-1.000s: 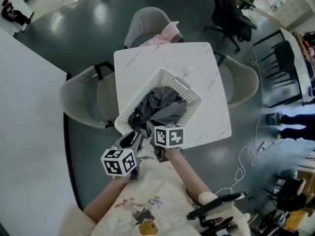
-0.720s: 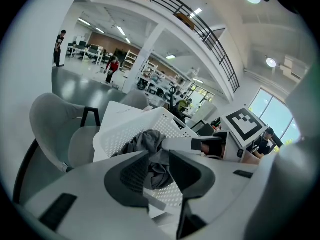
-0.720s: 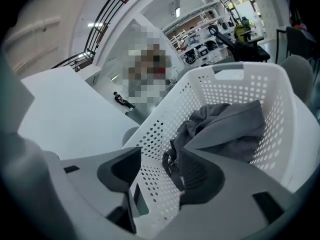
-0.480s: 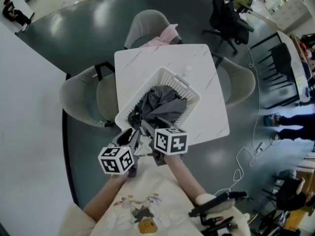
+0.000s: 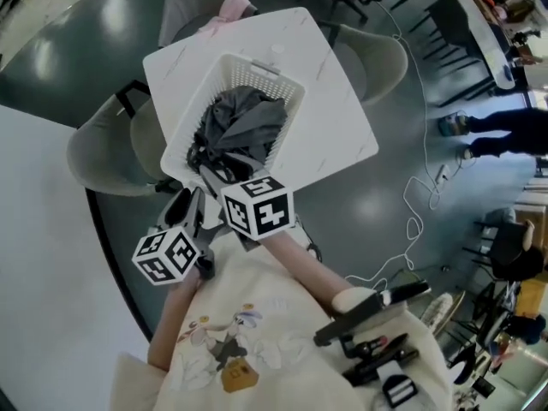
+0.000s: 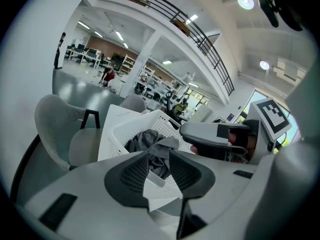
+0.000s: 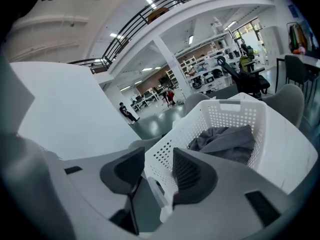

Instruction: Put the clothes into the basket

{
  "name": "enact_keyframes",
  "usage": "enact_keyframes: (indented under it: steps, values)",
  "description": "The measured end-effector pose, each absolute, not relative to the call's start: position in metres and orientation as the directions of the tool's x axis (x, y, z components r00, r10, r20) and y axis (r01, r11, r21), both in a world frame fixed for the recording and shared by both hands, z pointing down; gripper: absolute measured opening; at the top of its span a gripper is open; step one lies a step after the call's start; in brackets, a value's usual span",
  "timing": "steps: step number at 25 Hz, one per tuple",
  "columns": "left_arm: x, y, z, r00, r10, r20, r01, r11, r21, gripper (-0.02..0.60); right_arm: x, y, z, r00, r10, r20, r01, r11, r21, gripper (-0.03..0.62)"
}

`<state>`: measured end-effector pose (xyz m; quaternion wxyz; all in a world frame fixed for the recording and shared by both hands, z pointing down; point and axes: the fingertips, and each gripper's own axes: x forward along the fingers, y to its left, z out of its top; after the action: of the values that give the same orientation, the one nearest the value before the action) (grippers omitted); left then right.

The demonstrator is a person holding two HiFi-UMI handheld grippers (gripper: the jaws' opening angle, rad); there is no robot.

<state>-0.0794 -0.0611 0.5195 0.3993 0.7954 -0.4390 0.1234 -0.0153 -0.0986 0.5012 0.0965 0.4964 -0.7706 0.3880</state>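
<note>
Clothes, a grey bundle, lie inside the basket on the surface, upper centre of the head view; hence, I judge, the left gripper fingers stand apart and empty, and the right gripper fingers, just opened then narrowed slightly, grip nothing.

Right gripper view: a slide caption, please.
A white perforated plastic basket on a white table holds crumpled grey clothes.

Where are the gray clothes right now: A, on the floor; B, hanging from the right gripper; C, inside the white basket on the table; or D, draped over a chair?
C: the gray clothes lie bunched inside the white basket, which stands on the table.
</note>
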Motion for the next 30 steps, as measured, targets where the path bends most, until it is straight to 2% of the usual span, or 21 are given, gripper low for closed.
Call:
enact_keyframes:
  steps: [3, 6, 14, 23, 30]
  values:
    - [-0.078, -0.05, 0.517, 0.603, -0.59, 0.538, -0.784, -0.314, 0.535, 0.13, -0.015, -0.087, 0.496, -0.471, -0.711, 0.522, -0.844, 0.192, -0.501, 0.072]
    - [-0.078, -0.045, 0.512, 0.619, -0.589, 0.519, -0.772, -0.336, 0.539, 0.13, -0.012, -0.081, 0.484, -0.446, -0.743, 0.499, -0.86, 0.202, -0.468, 0.052]
    - [-0.069, -0.016, 0.518, 0.667, -0.551, 0.502, -0.731, -0.35, 0.587, 0.13, 0.001, -0.045, 0.454, -0.384, -0.836, 0.391, -0.902, 0.25, -0.351, 0.024]
    - [-0.067, -0.004, 0.513, 0.604, -0.635, 0.482, -0.764, -0.29, 0.576, 0.112, 0.003, -0.02, 0.447, -0.488, -0.81, 0.327, -0.859, 0.378, -0.346, 0.011]
    - [-0.002, 0.031, 0.5, 0.581, -0.644, 0.498, -0.795, -0.319, 0.515, 0.092, 0.074, 0.019, 0.448, -0.46, -0.828, 0.321, -0.875, 0.362, -0.321, 0.011]
